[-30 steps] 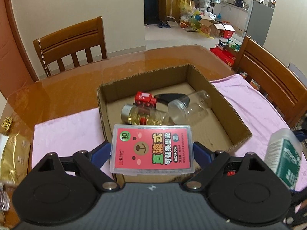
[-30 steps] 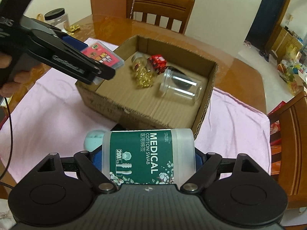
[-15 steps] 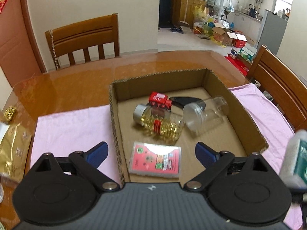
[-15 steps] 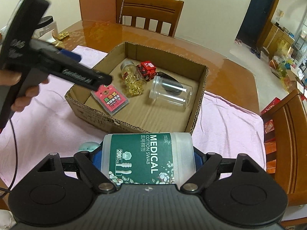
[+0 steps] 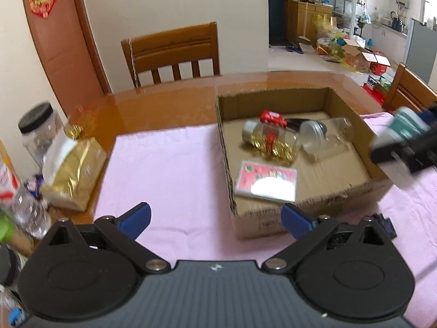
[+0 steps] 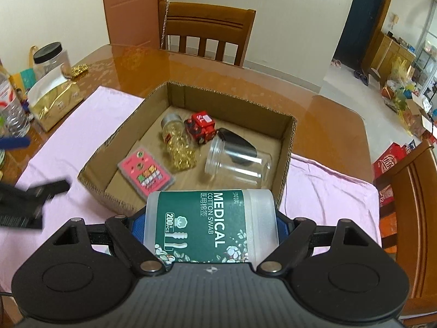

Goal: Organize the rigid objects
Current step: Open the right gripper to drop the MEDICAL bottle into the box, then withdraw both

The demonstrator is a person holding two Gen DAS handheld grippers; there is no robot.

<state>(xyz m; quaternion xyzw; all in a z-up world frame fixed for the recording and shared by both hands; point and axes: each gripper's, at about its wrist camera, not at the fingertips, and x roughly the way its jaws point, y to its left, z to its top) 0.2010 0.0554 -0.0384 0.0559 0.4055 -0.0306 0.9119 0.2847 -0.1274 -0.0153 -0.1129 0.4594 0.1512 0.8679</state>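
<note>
An open cardboard box stands on a pink cloth. Inside lie a pink card case, a jar of gold capsules, a red toy truck, a clear empty jar and a black object. My left gripper is open and empty, back from the box's near left corner. My right gripper is shut on a green-labelled cotton swab box, held above the box's near edge.
At the table's left edge stand a gold bag, a black-lidded clear jar and plastic bottles. Wooden chairs stand behind the table and at the right.
My left gripper opened and dropped the pink card case into the box, then pulled back to the left. My right gripper carried the swab box nearer, over the box's near edge.
</note>
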